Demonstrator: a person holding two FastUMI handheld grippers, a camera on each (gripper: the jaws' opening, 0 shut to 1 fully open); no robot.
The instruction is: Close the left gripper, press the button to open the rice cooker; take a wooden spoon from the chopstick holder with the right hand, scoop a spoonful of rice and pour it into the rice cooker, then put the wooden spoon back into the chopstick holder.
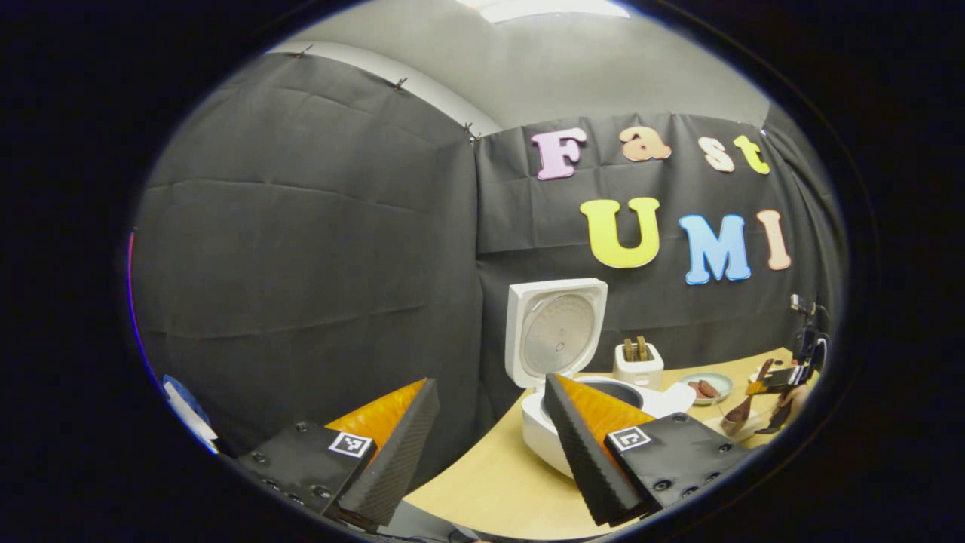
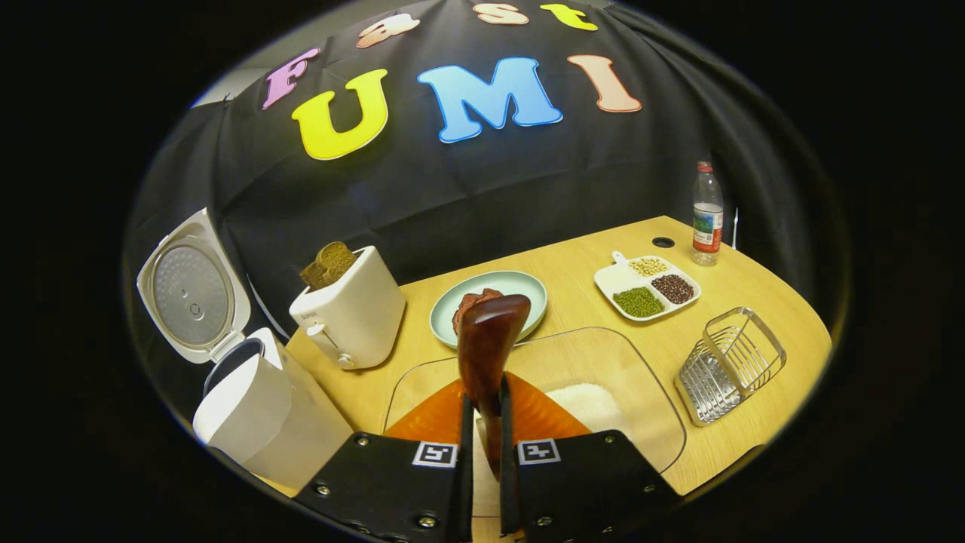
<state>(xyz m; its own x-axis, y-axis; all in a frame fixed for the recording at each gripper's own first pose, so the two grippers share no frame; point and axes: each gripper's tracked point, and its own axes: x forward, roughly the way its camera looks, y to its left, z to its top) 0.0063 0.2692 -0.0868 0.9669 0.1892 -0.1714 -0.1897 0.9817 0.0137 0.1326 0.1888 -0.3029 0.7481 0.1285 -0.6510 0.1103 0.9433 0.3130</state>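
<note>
Between right gripper [image 2: 482, 422] jaws: wooden spoon [image 2: 488, 339]; no legible writing.

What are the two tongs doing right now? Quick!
Left tongs: open, holding nothing, near the open rice cooker.
Right tongs: closed on the wooden spoon, above the clear container of rice.

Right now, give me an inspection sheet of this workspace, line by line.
Surface: wooden table.
Job's things: rice cooker with lid up; wooden spoon over the clear rice container; wire holder.
Clutter: toaster, plate, divided bean dish, bottle.
Grippers: right gripper clamps the spoon; left gripper open.
Cables: nothing seen.
Surroundings: black cloth wall.
</note>
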